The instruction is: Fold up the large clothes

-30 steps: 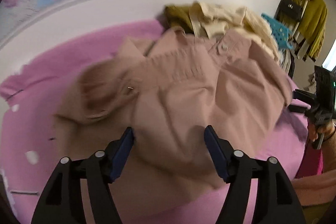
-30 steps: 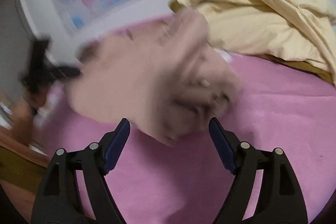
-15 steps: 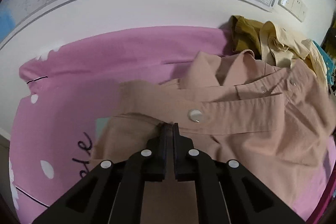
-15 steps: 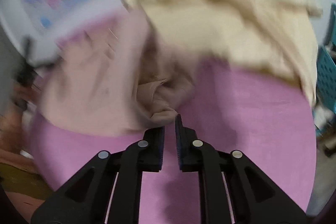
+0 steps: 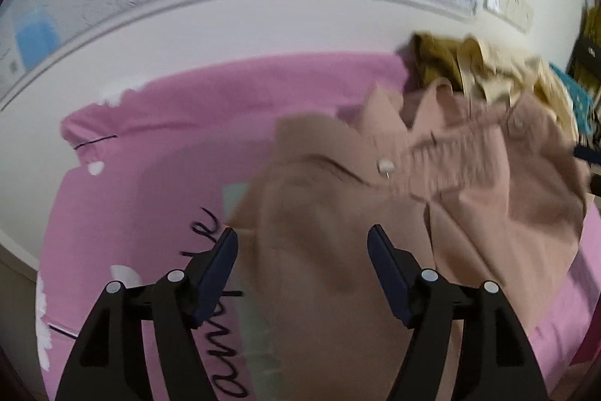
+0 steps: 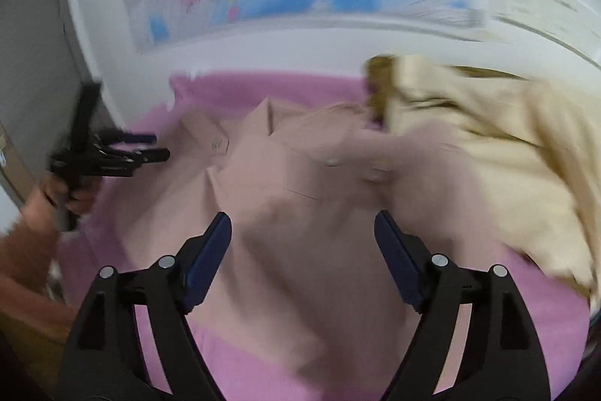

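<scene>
Both tongs (image 5: 302,237) (image 6: 302,224) agape over crumpled shirt (image 5: 375,232), collar prob. toward wall.

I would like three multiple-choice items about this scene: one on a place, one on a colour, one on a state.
1. Where does the cream garment lie relative to the shirt, seen from the right wrist?
A. to its right
B. to its left
C. under it

2. What colour is the sheet under the clothes?
A. green
B. pink
C. grey

3. How are the two grippers?
A. both shut on cloth
B. one open, one shut
C. both open

Answers:
1 A: the cream garment is piled right of the shirt.
2 B: the sheet is pink.
3 C: the left gripper and the right gripper show spread jaws with nothing between.
</scene>
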`<state>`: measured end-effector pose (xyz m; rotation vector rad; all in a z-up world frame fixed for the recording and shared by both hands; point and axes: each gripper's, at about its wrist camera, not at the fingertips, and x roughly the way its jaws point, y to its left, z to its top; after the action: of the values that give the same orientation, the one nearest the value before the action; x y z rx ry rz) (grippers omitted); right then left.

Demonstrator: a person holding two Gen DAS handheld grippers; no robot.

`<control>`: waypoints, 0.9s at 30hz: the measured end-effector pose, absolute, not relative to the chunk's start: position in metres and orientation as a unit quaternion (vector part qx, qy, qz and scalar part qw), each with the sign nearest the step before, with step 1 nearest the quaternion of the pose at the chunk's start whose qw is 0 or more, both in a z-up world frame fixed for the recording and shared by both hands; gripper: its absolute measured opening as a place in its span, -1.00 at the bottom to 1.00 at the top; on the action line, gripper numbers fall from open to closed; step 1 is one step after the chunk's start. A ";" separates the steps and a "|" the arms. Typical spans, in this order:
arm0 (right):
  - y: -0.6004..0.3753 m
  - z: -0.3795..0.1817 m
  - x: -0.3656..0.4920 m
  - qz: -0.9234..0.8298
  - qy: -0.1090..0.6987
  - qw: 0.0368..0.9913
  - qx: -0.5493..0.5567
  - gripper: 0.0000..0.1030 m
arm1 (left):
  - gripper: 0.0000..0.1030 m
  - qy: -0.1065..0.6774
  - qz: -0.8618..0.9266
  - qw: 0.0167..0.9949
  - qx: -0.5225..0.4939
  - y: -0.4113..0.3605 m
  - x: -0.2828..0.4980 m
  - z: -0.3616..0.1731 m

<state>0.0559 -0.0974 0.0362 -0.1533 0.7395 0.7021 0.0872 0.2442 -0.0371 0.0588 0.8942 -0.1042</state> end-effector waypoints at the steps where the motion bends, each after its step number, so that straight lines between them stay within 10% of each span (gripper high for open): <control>1: -0.075 0.026 0.067 0.344 0.370 0.859 -0.086 0.51 | 0.15 0.438 -0.046 0.897 0.034 0.241 0.090 -0.042; 6: -0.016 -0.015 0.110 0.330 0.423 0.835 -0.125 0.09 | -0.43 0.459 -0.044 0.887 0.006 0.248 0.099 -0.057; 9: -0.016 -0.020 0.120 0.331 0.427 0.833 -0.116 -0.86 | -0.60 0.453 -0.047 0.890 -0.005 0.253 0.096 -0.054; 19: 0.010 0.036 0.151 0.297 0.318 0.888 -0.149 -0.89 | -0.86 0.419 -0.037 0.904 -0.074 0.278 0.101 -0.028; 27: -0.011 0.000 0.159 0.309 0.385 0.860 -0.129 -0.32 | -0.21 0.428 -0.071 0.896 -0.089 0.283 0.085 -0.036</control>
<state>0.1585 -0.0113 -0.0001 -0.2704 0.8089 0.6496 0.0854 0.2834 -0.0356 -0.1854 0.8873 -0.1463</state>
